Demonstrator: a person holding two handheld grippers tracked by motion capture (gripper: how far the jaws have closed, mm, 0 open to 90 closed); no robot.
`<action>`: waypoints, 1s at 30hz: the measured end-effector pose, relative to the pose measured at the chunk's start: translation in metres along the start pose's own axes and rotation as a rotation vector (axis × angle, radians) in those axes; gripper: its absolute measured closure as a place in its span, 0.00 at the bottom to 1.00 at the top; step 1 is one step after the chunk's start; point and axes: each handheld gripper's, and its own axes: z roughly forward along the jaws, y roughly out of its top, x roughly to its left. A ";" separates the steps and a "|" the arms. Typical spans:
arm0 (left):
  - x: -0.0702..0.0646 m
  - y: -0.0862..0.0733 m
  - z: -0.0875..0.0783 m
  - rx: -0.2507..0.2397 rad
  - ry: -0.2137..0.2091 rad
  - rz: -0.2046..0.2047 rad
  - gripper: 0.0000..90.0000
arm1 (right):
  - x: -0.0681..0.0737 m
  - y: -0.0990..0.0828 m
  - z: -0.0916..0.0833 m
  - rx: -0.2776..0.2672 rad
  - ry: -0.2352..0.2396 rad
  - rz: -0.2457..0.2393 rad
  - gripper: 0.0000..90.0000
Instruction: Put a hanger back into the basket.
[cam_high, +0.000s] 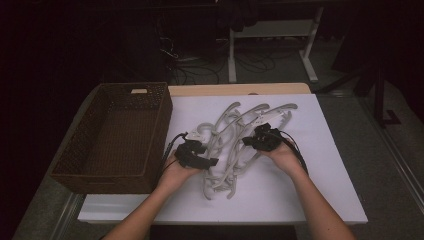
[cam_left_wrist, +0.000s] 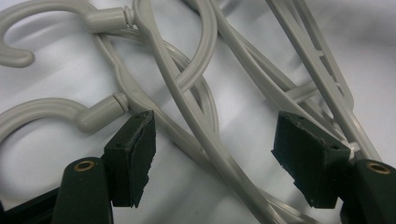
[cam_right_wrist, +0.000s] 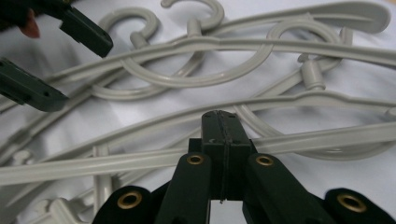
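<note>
While the grey plastic hangers (cam_high: 235, 145) lie tangled mid-counter (cam_high: 325, 165) beside the wicker basket (cam_high: 117, 135), left tongs (cam_left_wrist: 215, 158) gape over a hanger arm, clamping nothing; right tongs (cam_right_wrist: 223, 135) are pressed together, empty. Basket's small tag (cam_high: 139, 91) unreadable.

The hangers (cam_high: 235, 145) were a pale grey-white plastic, plain and without pattern, hooks and bars alike. They lay on a white sheet (cam_high: 320, 165) covering the surface, whose far edge showed a light tan wood strip (cam_high: 240, 89). At the surface's left edge stood a dark brown woven basket (cam_high: 80, 170), its wicker weave giving a fine ribbed texture, with a small pale label on its far rim. The left tool (cam_high: 200, 154) and right tool (cam_high: 260, 139) were black, their pads (cam_left_wrist: 135, 158) very dark green, with small brass-coloured rivets.
</note>
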 end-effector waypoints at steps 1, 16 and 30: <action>0.000 0.000 0.000 0.000 -0.001 0.001 0.33 | 0.000 0.000 0.001 0.003 -0.001 -0.002 0.99; 0.000 0.007 0.007 -0.019 -0.006 0.009 0.45 | -0.001 -0.003 0.004 0.017 0.002 0.000 0.99; 0.010 0.017 0.011 -0.073 -0.073 -0.073 0.72 | -0.001 -0.004 0.005 0.022 0.002 -0.003 0.99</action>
